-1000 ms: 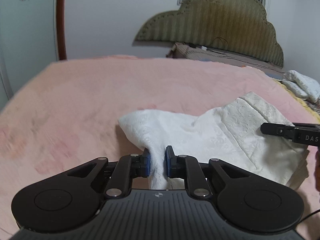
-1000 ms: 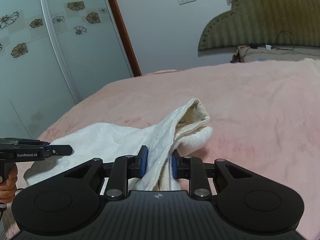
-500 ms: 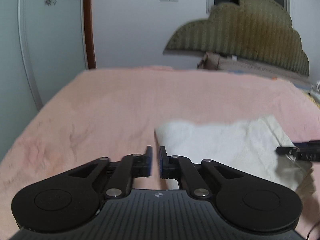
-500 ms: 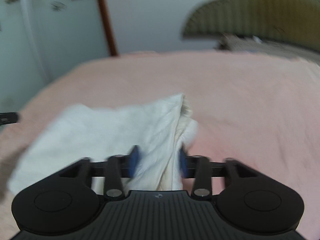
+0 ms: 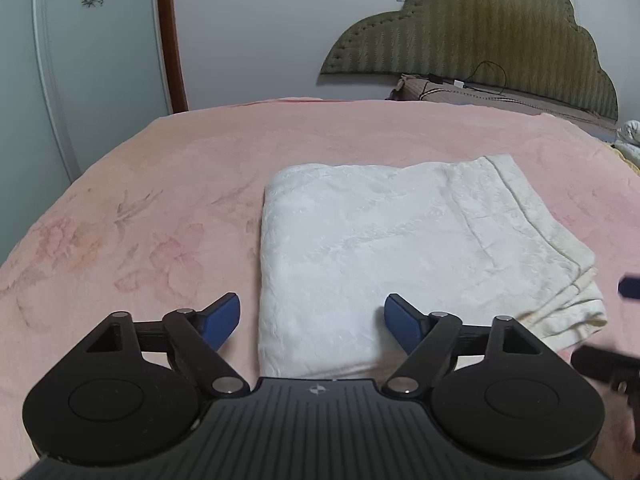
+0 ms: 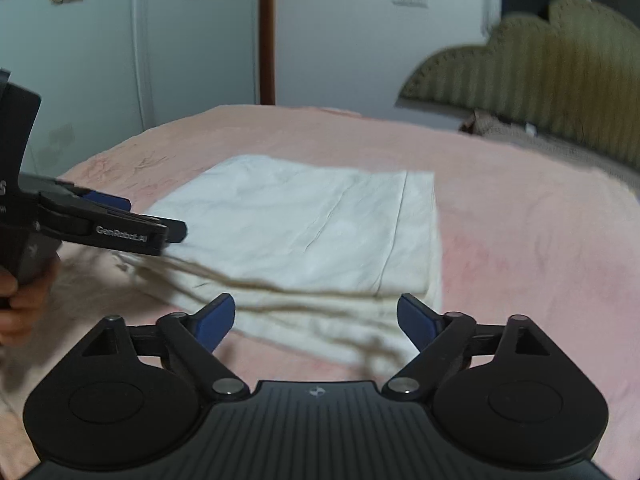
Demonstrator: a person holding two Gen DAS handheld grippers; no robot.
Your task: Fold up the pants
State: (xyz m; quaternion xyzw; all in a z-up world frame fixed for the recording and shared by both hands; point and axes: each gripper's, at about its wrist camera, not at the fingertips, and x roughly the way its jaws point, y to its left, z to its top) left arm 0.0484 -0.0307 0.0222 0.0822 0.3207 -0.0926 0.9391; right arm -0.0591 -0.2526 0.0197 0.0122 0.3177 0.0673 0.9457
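Note:
White textured pants (image 5: pixel 400 248) lie folded in a flat rectangle on the pink bedspread (image 5: pixel 160 184). My left gripper (image 5: pixel 312 320) hovers over the near left corner of the stack, its jaws opening wide, pads clear of the cloth. In the right wrist view the same folded pants (image 6: pixel 312 232) show stacked layers at the near edge. My right gripper (image 6: pixel 316 320) is above that edge, jaws opening, nothing pinched. The left gripper (image 6: pixel 120 228) appears at the left of that view, held by a hand (image 6: pixel 24 304).
A padded olive headboard (image 5: pixel 480 40) leans on the wall behind the bed, with a pillow and cables (image 5: pixel 460 88) below it. More white cloth (image 5: pixel 630 136) lies at the far right. A wardrobe door (image 5: pixel 80 60) stands left of the bed.
Both grippers held folds of the pants a second ago. They laid the cloth flat, let go and opened wide, and both drew back toward the near edge.

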